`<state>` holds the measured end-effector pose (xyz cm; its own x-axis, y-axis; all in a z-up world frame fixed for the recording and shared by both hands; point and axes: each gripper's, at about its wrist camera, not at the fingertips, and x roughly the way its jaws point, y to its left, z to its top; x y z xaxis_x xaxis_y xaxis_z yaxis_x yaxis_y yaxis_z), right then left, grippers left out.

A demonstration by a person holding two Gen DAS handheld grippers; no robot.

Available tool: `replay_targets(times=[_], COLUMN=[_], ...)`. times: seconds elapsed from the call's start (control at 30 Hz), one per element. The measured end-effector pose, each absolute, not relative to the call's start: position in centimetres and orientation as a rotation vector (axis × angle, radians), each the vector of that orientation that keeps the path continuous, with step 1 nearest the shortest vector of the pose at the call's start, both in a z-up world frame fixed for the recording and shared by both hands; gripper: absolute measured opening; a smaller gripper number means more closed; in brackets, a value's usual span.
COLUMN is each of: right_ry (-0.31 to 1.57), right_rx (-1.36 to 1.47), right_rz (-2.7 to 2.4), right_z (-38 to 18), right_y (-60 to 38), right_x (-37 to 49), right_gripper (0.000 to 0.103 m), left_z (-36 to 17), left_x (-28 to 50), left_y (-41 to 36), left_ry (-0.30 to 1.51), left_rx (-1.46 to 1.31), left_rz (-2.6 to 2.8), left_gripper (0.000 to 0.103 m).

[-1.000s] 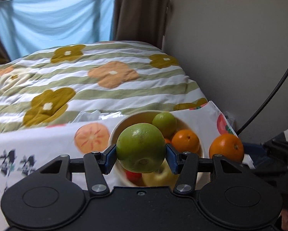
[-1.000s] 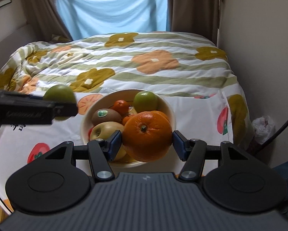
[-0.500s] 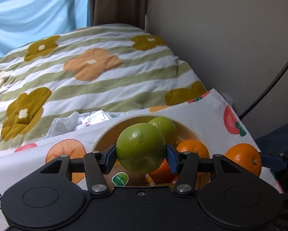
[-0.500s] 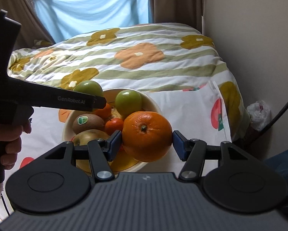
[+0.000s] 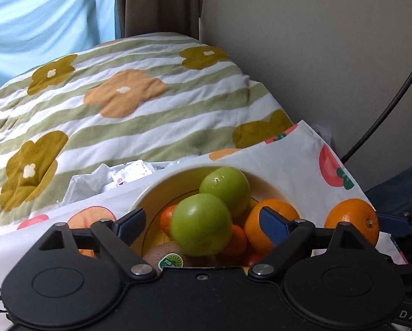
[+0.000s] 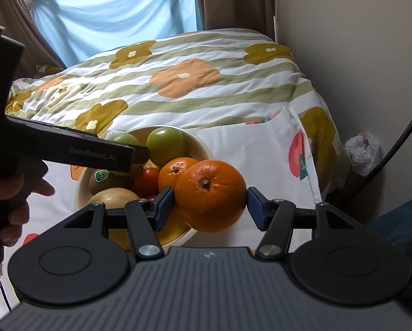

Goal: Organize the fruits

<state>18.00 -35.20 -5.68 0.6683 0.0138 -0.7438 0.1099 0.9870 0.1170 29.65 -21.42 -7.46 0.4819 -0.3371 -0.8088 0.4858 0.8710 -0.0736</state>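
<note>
Left gripper (image 5: 203,222) spread wide above the bowl (image 5: 162,184), having let go of the green fruit (image 5: 201,224) clamped a second ago; fruit now rested on the pile inside. To the bowl's right, right gripper (image 6: 210,201) stayed clamped on the orange (image 6: 210,195), presumably next for placing.

Soft daylight enters through the blue curtain (image 6: 117,19) at eleven o'clock; colours look muted. Fisheye bending curves the edges, dark corners vignette, shadows stay faint.
</note>
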Motion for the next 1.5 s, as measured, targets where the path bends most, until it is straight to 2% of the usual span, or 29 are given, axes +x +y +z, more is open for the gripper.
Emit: replay_targets(times=[0.67, 0.77, 0.83, 0.9, 1.13, 1.5], right_ry=[0.832, 0.808, 0.786, 0.767, 0.753, 0.7], right_rx=[0.192, 0.19, 0.187, 0.191, 0.183, 0.112], right_rz=[0.058, 0.066, 0.069, 0.053, 0.061, 0.14], right_z=[-7.5, -8.0, -8.0, -7.9, -6.9, -1.5], right_y=[-32.9, -32.8, -32.8, -33.1, -33.5, -32.0], right_x=[18.4, 18.1, 17.9, 17.6, 16.5, 12.1], right_gripper=[0.073, 0.076, 0.095, 0.102, 0.102, 0.102], left_z=[-4.9, -5.1, -5.4, -5.6, -4.7, 0.6], left_x=[24.9, 23.9, 23.3, 22.6, 20.2, 13.2], left_y=[-14.2, -13.3, -12.9, -12.6, -11.8, -10.5], left_ry=[0.905, 0.9, 0.905, 0.908, 0.889, 0.756], left_rx=[0.115, 0.104, 0.101, 0.096, 0.076, -0.001], left_rz=[-0.348, -0.316, -0.298, -0.285, -0.249, -0.152], left_gripper=[0.092, 0.092, 0.092, 0.092, 0.092, 0.092])
